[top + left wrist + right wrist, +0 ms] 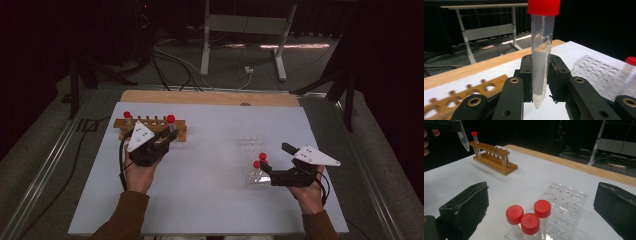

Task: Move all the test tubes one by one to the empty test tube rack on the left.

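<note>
The left gripper (170,134) hangs over the left part of the white table (210,200), just near of the wooden rack (150,128); its jaws are clamped on a clear tube with a red cap (541,50), which they hold upright by the lower half, the pointed tip poking out below the pads and clear of the table; in the high view that cap shows just above the right end of the wooden rack. One more red-capped tube (127,116) stands in the wooden rack at its far-left end; the other holes of that rack look vacant.

The right gripper (272,160) sits at the right side of the table, level and pointing left; its jaws stand wide apart with nothing pressed between them, and the padded faces (471,205) flank the near end of the clear plastic rack (566,202). Three red-capped tubes (529,220) stand together in that near end of the clear rack; the far rows of holes hold nothing that I can make out.
</note>
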Available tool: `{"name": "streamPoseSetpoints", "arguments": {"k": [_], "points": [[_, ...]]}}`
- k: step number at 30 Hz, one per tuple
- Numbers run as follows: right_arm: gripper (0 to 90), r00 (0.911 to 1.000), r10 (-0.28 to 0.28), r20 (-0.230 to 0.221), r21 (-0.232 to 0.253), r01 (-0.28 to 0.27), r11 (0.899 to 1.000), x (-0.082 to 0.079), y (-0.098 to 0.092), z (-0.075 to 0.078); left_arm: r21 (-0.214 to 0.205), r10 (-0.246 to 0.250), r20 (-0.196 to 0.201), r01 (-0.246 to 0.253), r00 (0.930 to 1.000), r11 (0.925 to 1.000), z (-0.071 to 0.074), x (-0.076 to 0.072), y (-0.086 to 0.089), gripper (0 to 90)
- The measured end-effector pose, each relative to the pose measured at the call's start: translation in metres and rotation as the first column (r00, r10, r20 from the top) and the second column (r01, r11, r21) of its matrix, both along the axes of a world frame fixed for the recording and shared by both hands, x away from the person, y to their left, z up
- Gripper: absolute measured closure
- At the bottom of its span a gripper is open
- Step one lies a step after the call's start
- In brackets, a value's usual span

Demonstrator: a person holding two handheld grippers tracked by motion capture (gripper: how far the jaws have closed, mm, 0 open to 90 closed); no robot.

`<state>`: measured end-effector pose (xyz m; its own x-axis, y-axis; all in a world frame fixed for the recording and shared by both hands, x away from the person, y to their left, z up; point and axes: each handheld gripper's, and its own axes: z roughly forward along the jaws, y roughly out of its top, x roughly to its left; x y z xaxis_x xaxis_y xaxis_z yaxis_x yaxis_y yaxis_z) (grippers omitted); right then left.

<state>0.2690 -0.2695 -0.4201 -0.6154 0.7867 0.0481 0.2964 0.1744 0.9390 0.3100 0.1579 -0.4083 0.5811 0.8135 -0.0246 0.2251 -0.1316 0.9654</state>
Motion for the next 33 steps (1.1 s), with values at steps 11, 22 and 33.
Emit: {"name": "streamPoseSetpoints", "arguments": {"k": [11,22,33], "points": [[0.0,1.0,-0.003,0.006,0.019,0.003,1.0,0.0,-0.003,0.001,0.03,0.11,0.007,-0.11,0.994,0.9935,0.003,0.021,0.03,75.9],[0.0,0.9999,-0.011,0.012,0.038,0.011,0.999,-0.001,-0.008,0.003,0.05,0.243,-0.013,-0.242,0.9699,0.9689,-0.007,0.043,0.056,75.9],[0.0,0.9998,-0.007,0.016,0.047,0.007,0.999,0.0,-0.01,0.003,0.064,0.369,-0.038,-0.366,0.9287,0.9283,-0.021,0.063,0.074,75.8]]}}
